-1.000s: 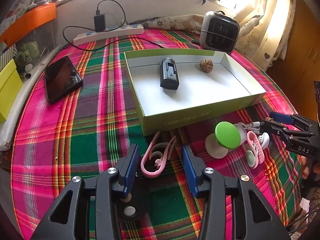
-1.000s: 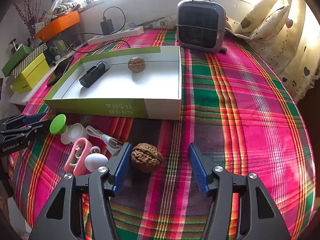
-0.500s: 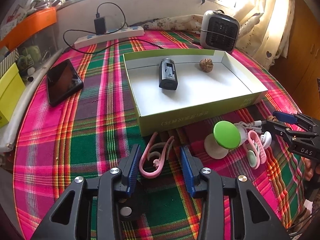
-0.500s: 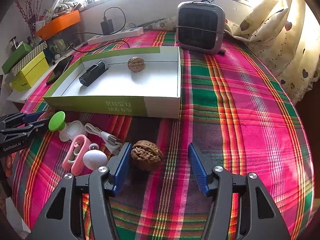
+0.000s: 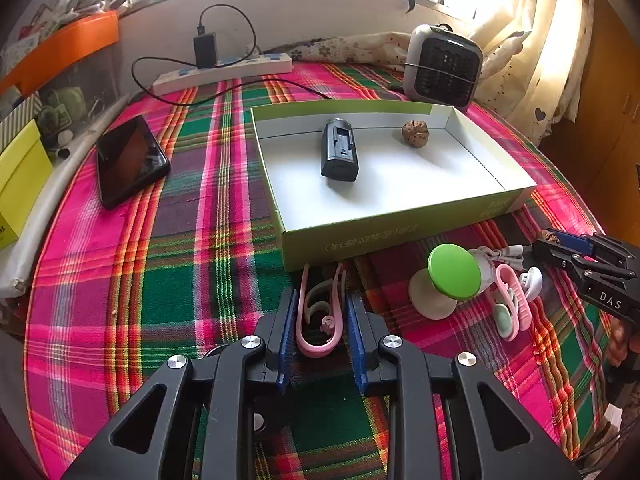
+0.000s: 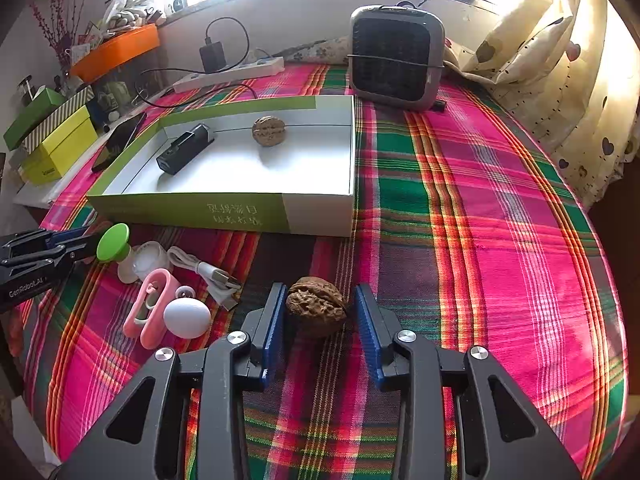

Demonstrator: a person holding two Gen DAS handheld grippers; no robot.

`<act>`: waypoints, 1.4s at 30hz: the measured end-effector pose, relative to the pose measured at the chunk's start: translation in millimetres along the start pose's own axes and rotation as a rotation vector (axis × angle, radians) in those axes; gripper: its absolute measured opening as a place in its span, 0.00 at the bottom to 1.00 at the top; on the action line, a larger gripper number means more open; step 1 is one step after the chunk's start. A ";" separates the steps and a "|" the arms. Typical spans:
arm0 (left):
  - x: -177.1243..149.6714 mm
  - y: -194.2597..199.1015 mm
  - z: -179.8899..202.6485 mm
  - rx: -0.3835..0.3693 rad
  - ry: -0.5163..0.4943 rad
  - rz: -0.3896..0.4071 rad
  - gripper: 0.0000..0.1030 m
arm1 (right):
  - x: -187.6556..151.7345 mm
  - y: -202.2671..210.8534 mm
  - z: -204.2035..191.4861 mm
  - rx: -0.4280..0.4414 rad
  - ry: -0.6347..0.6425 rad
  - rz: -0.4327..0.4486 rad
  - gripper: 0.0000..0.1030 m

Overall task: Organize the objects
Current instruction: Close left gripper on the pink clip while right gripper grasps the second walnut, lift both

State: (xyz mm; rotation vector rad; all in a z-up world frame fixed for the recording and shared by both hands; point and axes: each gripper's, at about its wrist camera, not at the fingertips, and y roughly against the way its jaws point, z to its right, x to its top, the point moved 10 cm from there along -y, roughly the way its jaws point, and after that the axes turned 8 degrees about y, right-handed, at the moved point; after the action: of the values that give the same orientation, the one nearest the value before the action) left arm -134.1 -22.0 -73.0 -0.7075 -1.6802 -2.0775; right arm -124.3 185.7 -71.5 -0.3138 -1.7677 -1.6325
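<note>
A shallow green and white box (image 5: 400,224) (image 6: 320,216) holds a black battery (image 5: 339,155) (image 6: 185,148) and a walnut (image 5: 415,132) (image 6: 269,131). My left gripper (image 5: 321,312) has its jaws closed in on a pink ear hook (image 5: 320,312) lying on the cloth; both pads appear to touch it. My right gripper (image 6: 319,312) has narrowed around a second walnut (image 6: 317,305); the left pad touches it and a small gap remains at the right pad.
Between the grippers lie a green-topped suction holder (image 5: 454,272) (image 6: 113,242), a pink and white earphone (image 5: 512,300) (image 6: 160,312) and a white USB cable (image 6: 204,270). A phone (image 5: 130,160), power strip (image 5: 224,72) and small heater (image 6: 396,56) stand further back.
Both grippers have closed inward: the left around the pink ear hook, the right around the walnut. Nothing has been lifted.
</note>
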 end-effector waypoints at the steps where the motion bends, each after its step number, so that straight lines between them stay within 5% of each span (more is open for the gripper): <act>1: 0.0 0.0 0.1 0.000 -0.001 0.000 0.21 | -0.1 0.1 0.2 0.000 0.001 0.000 0.32; 42: 15.6 26.7 7.1 -0.032 -0.003 0.052 0.21 | 14.3 14.0 -7.4 0.021 0.017 0.040 0.31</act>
State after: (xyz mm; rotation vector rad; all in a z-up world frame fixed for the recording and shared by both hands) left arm -130.1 -20.5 -41.5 -0.7571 -1.6156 -2.0730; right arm -123.8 177.2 -51.9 -0.3229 -1.7539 -1.5832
